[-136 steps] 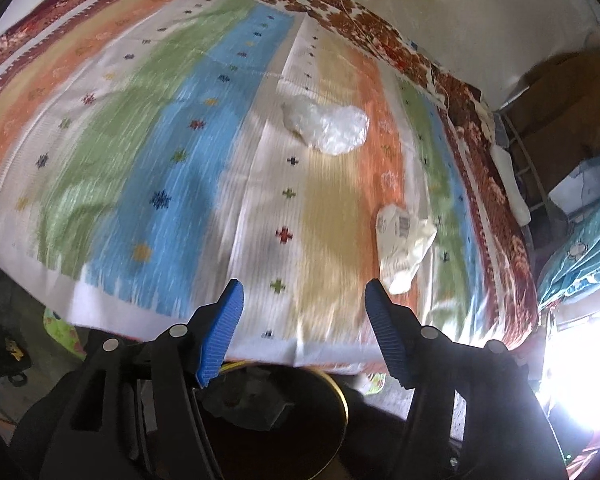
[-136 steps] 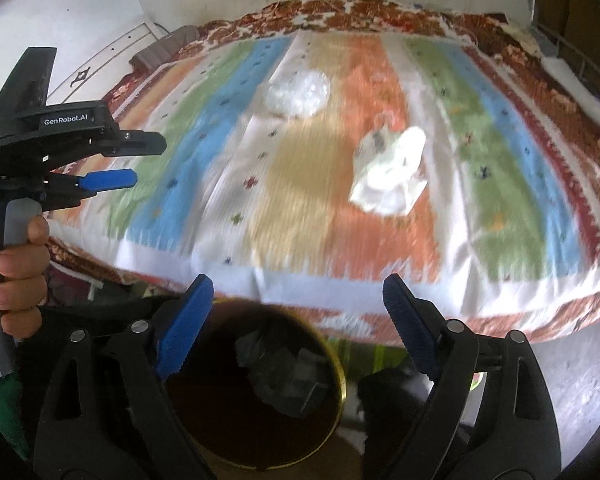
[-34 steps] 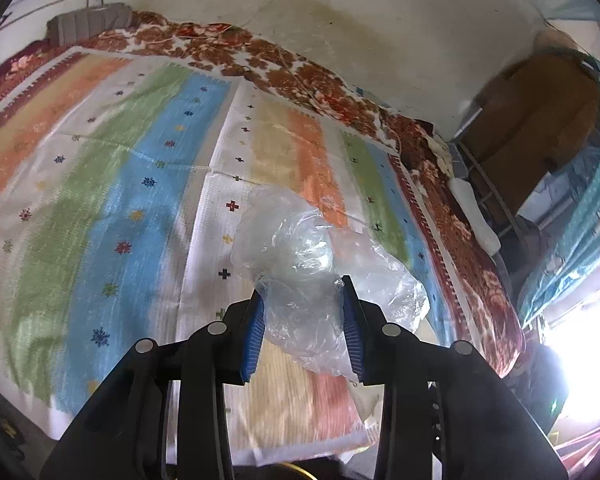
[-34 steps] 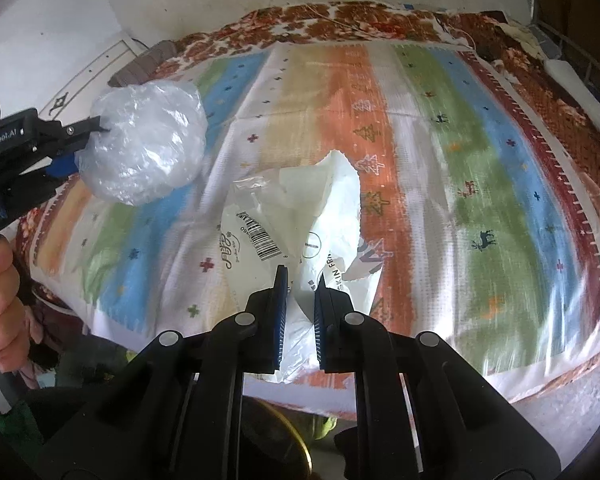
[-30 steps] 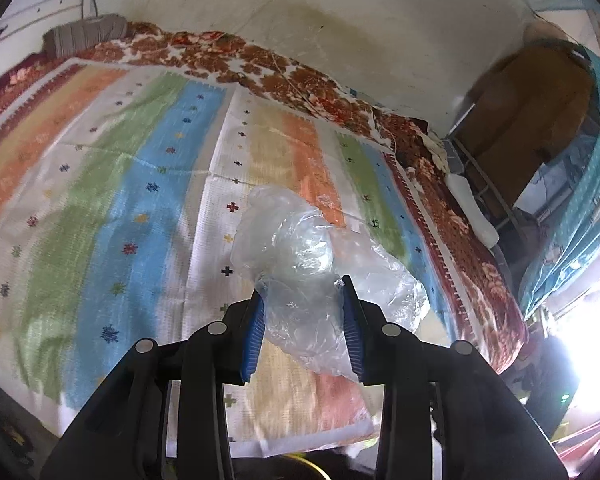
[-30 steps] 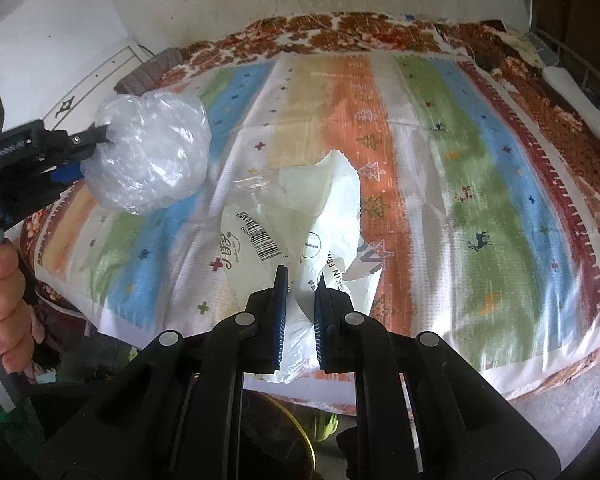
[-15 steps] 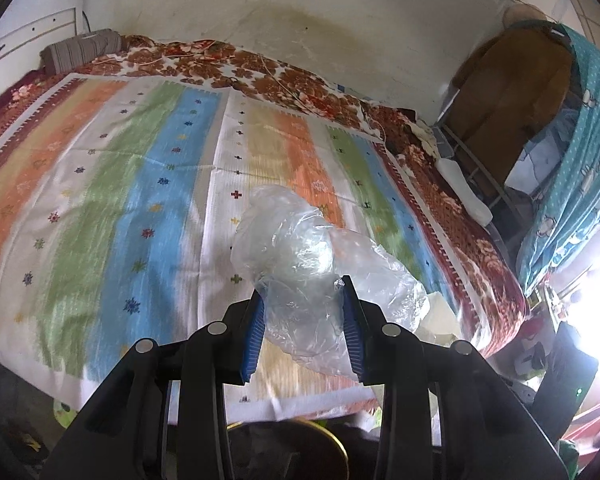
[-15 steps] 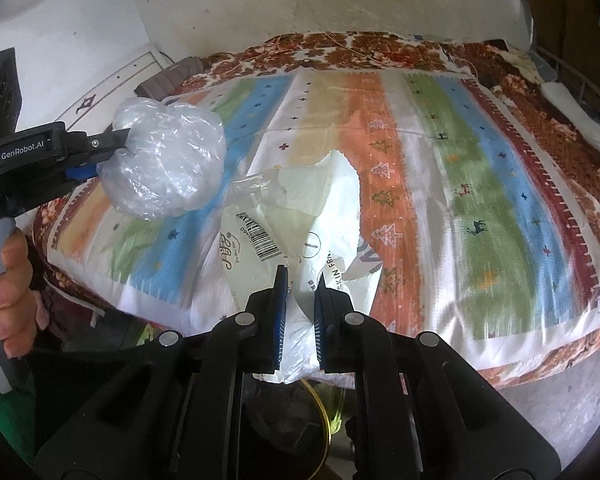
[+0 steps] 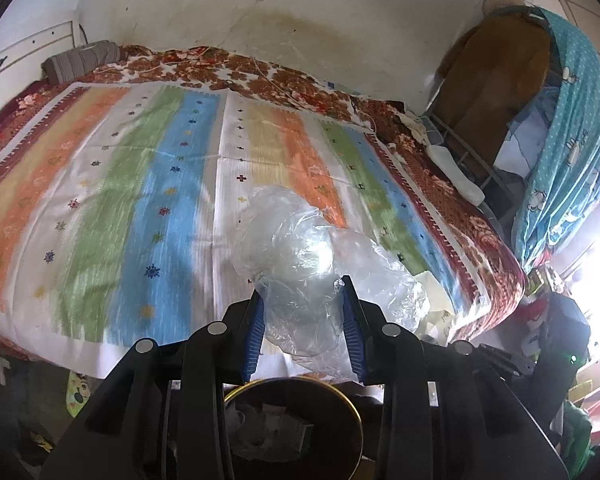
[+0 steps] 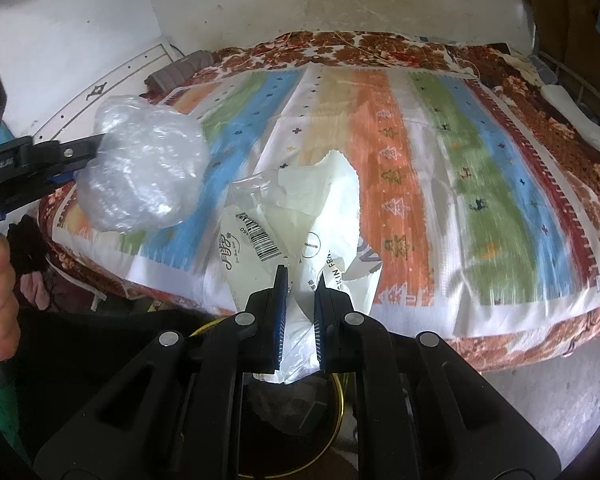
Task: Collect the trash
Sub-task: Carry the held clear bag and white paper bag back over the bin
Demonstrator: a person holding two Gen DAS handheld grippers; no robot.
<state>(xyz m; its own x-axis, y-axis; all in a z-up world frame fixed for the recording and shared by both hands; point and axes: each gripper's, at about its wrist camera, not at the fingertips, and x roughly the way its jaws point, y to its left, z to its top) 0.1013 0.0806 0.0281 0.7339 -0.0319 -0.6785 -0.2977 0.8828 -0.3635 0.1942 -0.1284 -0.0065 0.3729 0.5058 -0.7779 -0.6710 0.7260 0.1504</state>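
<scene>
I am holding my left claw (image 9: 303,320) clamped on a crumpled clear plastic bag (image 9: 312,276), the blue pads (image 9: 256,328) pinching its lower folds so that the puffy bulk is billowing out ahead of the tips and off to the right. My right claw (image 10: 300,300) is squeezing a white printed wrapper (image 10: 300,220), the one with a barcode, its jaws nearly together because the film is so thin; the torn top is standing up above the tips while the tail is hanging down between them. Both pieces are hanging in the air off the near edge of the bed, above the round gold-rimmed bin (image 9: 352,404) that is sitting on the floor close under my claws, with scraps lying inside it. I am judging that I am holding them here so they drop straight into the bin (image 10: 338,400) when I let go. The striped bedspread (image 9: 140,208) beyond is showing no other litter that I can see. Being so light, both may cling to the pads or drift past the rim.
</scene>
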